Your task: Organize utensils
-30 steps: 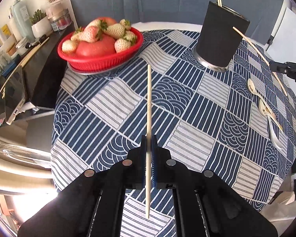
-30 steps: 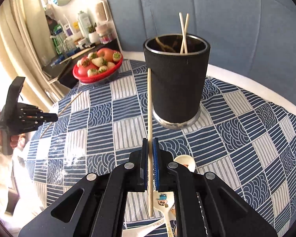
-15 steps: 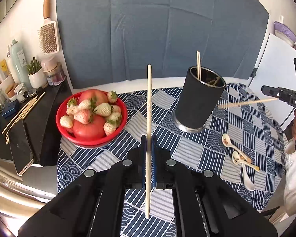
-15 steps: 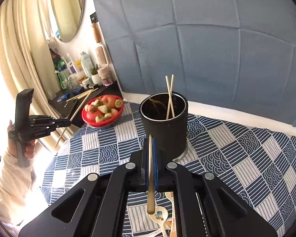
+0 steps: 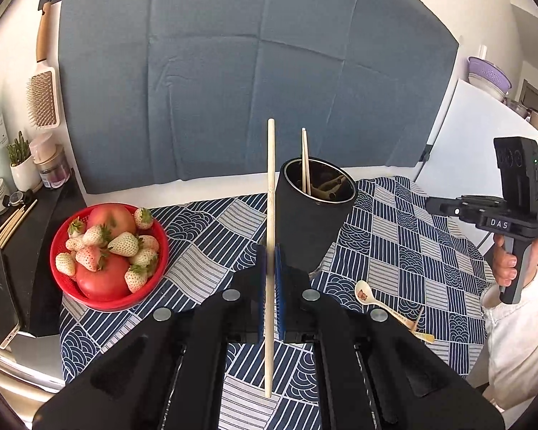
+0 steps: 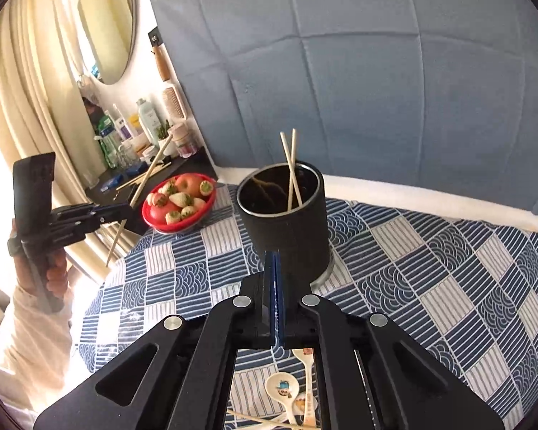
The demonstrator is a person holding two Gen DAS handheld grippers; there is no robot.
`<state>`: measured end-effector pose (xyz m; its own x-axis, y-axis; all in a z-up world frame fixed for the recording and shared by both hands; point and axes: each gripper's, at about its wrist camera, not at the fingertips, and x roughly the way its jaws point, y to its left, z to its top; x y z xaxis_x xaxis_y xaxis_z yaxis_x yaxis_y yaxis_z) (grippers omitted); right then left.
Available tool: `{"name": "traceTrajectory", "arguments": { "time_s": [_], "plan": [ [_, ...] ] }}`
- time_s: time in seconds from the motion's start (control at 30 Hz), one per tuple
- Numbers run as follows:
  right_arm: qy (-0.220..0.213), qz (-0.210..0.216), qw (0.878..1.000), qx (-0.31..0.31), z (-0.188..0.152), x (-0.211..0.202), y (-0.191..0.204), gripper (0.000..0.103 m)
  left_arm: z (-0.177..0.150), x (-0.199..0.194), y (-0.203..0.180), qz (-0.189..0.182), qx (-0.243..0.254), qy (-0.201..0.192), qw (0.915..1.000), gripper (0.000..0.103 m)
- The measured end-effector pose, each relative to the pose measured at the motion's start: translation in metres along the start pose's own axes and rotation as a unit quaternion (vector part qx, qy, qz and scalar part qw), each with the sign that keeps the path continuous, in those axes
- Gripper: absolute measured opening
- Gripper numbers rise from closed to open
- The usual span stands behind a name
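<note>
The only lettering I can read is "DAS", white on the black body of the right claw (image 5: 428, 205) in my left wrist view. The bottle labels on the side shelf (image 6: 150, 168) are too small to read.

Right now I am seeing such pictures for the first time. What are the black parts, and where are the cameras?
There is no robot here. A person holds a two-finger claw in each hand, and a camera on each looks along its fingers. The left camera shows the left claw shut on a chopstick. The right camera shows the right claw shut and empty. On the checked tablecloth stand a black cup holding chopsticks and a red fruit basket. Spoons lie nearby.
</note>
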<state>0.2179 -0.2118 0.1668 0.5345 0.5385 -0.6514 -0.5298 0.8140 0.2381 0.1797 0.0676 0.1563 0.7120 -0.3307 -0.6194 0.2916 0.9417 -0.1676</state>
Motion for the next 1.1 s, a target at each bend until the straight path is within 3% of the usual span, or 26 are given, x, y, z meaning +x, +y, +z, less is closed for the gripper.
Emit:
{"name": "traceTrajectory", "arguments": {
  "time_s": [0.33,0.7,0.8,0.97,1.1],
  "plan": [
    [0.069,-0.005,0.997,-0.029,-0.059,0.032,-0.019,0.005,0.003,0.004,-0.014,-0.011,-0.002,-0.019,0.9998,0.005],
    [0.145,-0.008,0.988,-0.043,-0.124,0.044,-0.034,0.007,-0.013,0.020,-0.031,-0.010,-0.018,-0.007,0.9998,0.005],
    [0.154,-0.010,0.987,-0.050,-0.138,0.040,-0.034,0.022,-0.018,0.018,-0.038,-0.012,-0.019,-0.009,0.9997,0.005],
    [0.161,-0.009,0.983,-0.085,-0.157,0.033,-0.022,0.023,-0.029,0.023,-0.046,-0.013,-0.024,0.001,0.9996,0.005],
    [0.139,-0.024,0.978,-0.155,-0.172,0.022,-0.001,0.023,-0.040,0.027,-0.049,-0.006,-0.025,0.010,0.9996,0.005]
  ]
}}
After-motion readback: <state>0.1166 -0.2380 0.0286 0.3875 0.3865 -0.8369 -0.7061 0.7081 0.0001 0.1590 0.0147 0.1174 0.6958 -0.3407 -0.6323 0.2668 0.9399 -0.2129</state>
